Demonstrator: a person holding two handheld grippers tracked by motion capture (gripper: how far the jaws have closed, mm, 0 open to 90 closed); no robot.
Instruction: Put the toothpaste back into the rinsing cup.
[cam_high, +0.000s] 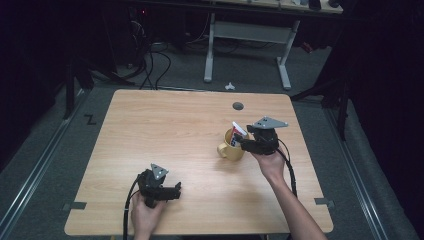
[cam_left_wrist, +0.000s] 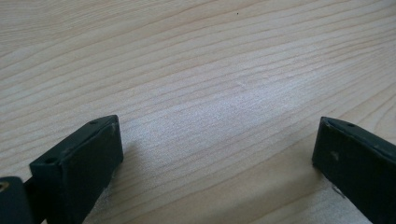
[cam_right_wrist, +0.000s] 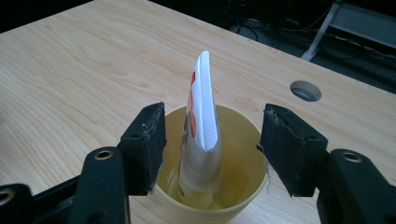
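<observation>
Hands enter the high view from six o'clock, each holding a gripper. Nearest, at about seven o'clock on the table (cam_high: 165, 110), the left gripper (cam_high: 176, 190) rests low over bare wood; in the left gripper view its jaws stand wide apart with nothing between them, so it seems parked out of the way while the other hand works.

Farther in, toward three o'clock, the right gripper (cam_right_wrist: 212, 140) sits at the rim of a yellow mug (cam_right_wrist: 233, 135). In the right gripper view its two pads (cam_right_wrist: 149, 140) flank the mug's mouth, partly spread and pressing on nothing. Between them a white tube (cam_right_wrist: 203, 116) with red print stands nearly upright inside the mug, flat crimped end up, its base down at the bottom and its side leaning on the inner wall. That pose suits a tube dropped in tail-up: the mug's wall props it, so no grip is needed. The jaws lined up either side of it suggest a release or a coming pinch; which one cannot be told.

Beyond, near one o'clock, a round cable hole (cam_right_wrist: 306, 90) marks the tabletop.
</observation>
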